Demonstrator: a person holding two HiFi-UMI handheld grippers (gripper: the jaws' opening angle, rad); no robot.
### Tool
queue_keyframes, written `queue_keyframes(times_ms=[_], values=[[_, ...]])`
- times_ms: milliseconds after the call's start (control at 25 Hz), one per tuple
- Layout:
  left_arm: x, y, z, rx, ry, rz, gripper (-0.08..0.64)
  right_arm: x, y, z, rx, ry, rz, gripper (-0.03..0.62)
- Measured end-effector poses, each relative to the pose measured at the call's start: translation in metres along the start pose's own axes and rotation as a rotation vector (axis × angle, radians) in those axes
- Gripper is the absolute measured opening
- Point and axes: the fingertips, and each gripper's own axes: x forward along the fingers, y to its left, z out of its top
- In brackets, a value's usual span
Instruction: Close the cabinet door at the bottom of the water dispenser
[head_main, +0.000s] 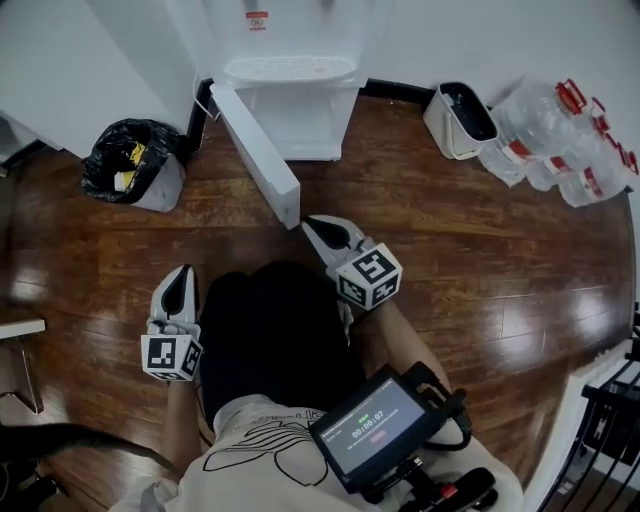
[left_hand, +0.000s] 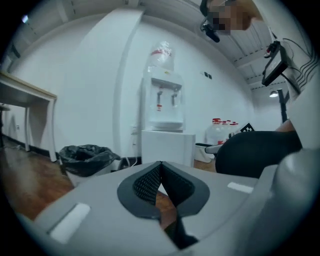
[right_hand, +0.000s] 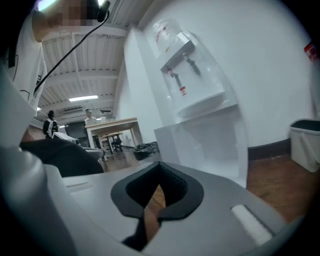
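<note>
- My left gripper (head_main: 180, 278) is pressed together on nothing and hangs low, well back from the door. I'd leave it idle.
- The cabinet door (head_main: 256, 150) stands swung open, its free edge just ahead of my right gripper (head_main: 322, 232).
- That gripper's jaws are also together and empty. I'd go round to the door's outer face and push near the free edge toward the water dispenser (head_main: 292, 95).

A bin lined with a black bag (head_main: 132, 163) stands on the wooden floor (head_main: 480, 260) at the left, close to the white wall (head_main: 480, 40), with something yellow showing inside it. Over on the right, a white bin with a dark liner (head_main: 459, 120) stands at the wall's foot. Just beside it, a cluster of clear water bottles with red caps (head_main: 560, 140) sits toward the floor's right edge. A pale-topped table (left_hand: 30, 89) stands further left.
</note>
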Motion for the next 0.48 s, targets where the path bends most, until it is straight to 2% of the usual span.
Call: queue_keyframes(times_ms=[80, 160, 280, 400, 480], values=[[-0.023, 0.020, -0.008, -0.032, 0.002, 0.086, 0.007, 0.026, 0.022, 0.003, 0.004, 0.014, 0.076, 0.003], [-0.038, 0.033, -0.009, -0.052, -0.019, 0.137, 0.011, 0.045, 0.028, 0.005, 0.009, 0.033, 0.067, 0.003], [-0.048, 0.042, -0.007, -0.074, -0.048, 0.170, 0.011, 0.056, 0.007, 0.008, -0.011, 0.046, -0.050, 0.003], [-0.053, 0.035, 0.001, -0.082, -0.080, 0.152, 0.011, 0.042, -0.038, 0.014, 0.028, 0.030, -0.258, 0.003], [-0.051, 0.027, 0.008, -0.058, -0.098, 0.126, 0.011, 0.032, -0.075, 0.026, 0.085, -0.013, -0.376, 0.003]])
